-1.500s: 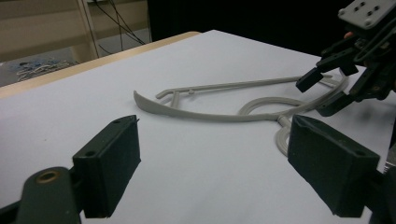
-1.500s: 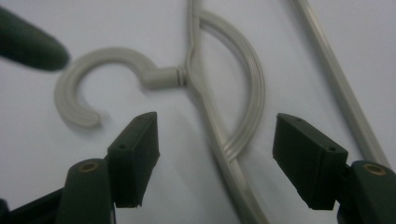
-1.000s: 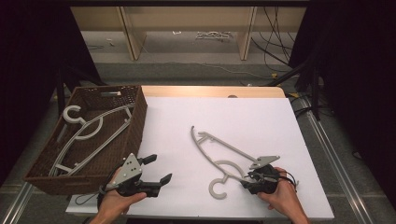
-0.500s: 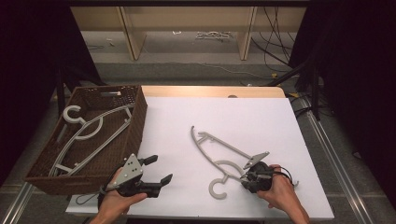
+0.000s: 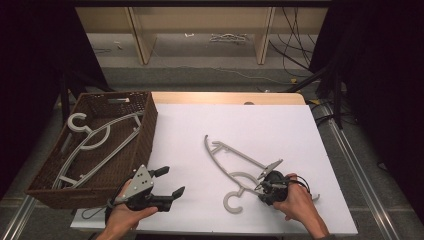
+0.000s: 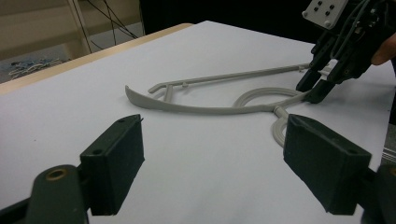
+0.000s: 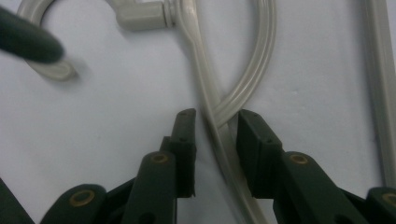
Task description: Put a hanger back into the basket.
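On the white table: a grey plastic hanger [image 5: 240, 167] lies flat near the front edge, its hook pointing toward the person.
Hanger layout: the curved shoulder bar and the straight lower bar run away from the hook toward the table's middle; in the left gripper view [image 6: 219, 95] the rounded neck loop sits close to the hook.
Right hand-held gripper [image 5: 267, 189]: it is at the hanger's near end, beside the neck loop; the person's hand wraps its body.
Right jaws: in the right gripper view [image 7: 215, 135] they stand partly open, one on each side of the hanger's grey ribs, with a small gap on either side, so the ribs are straddled and not clamped.
Left hand-held gripper [image 5: 167, 182]: held low over bare table [image 5: 280, 125] near the front edge, well apart from the hanger, a grey plate on top of it.
Left jaws: spread wide in the left gripper view [image 6: 219, 168], with nothing between the pads.
Basket [image 5: 147, 130]: a dark woven one stands at the table's left side, just beside the left hand-held gripper.
Basket contents: at least one more grey hanger [image 5: 92, 142] lies inside, hook toward the far end.
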A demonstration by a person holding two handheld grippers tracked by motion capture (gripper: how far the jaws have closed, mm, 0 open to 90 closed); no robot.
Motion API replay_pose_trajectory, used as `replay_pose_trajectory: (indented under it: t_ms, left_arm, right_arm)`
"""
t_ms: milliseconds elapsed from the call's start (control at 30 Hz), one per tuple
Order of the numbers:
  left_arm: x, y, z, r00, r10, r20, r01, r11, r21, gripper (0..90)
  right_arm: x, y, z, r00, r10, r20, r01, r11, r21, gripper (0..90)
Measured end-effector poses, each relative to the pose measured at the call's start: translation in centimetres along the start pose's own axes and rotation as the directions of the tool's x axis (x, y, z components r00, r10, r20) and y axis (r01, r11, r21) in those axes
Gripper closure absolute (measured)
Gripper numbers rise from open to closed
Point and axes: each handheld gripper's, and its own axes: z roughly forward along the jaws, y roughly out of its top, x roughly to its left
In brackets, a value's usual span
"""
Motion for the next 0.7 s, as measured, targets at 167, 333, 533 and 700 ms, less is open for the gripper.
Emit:
replay_pose_trajectory:
  t_ms: [167,333,533,700]
  left_arm:
    - [-0.2,-0.1,0.4,0.9998,0.017,0.014,-0.017,0.9997,0.015,20.5]
    - [-0.4,0.1,1.0,0.9977,0.064,0.021,-0.065,0.9971,0.041,21.5]
    - [-0.4,0.4,2.8,0.9928,0.115,0.034,-0.117,0.9903,0.075,23.9]
    - [-0.7,1.0,5.4,0.9766,0.195,0.090,-0.206,0.9709,0.123,33.1]
  right_arm:
    - [0.0,-0.1,0.0,0.9993,-0.037,-0.011,0.037,0.999,-0.011,74.8]
    - [0.8,0.1,-0.2,0.9919,-0.127,0.006,0.127,0.992,0.000,81.5]
    - [1.9,-0.1,-0.7,0.9794,-0.200,-0.027,0.199,0.979,-0.051,81.9]
    - [2.9,0.1,-1.3,0.9635,-0.264,-0.047,0.259,0.963,-0.079,81.9]
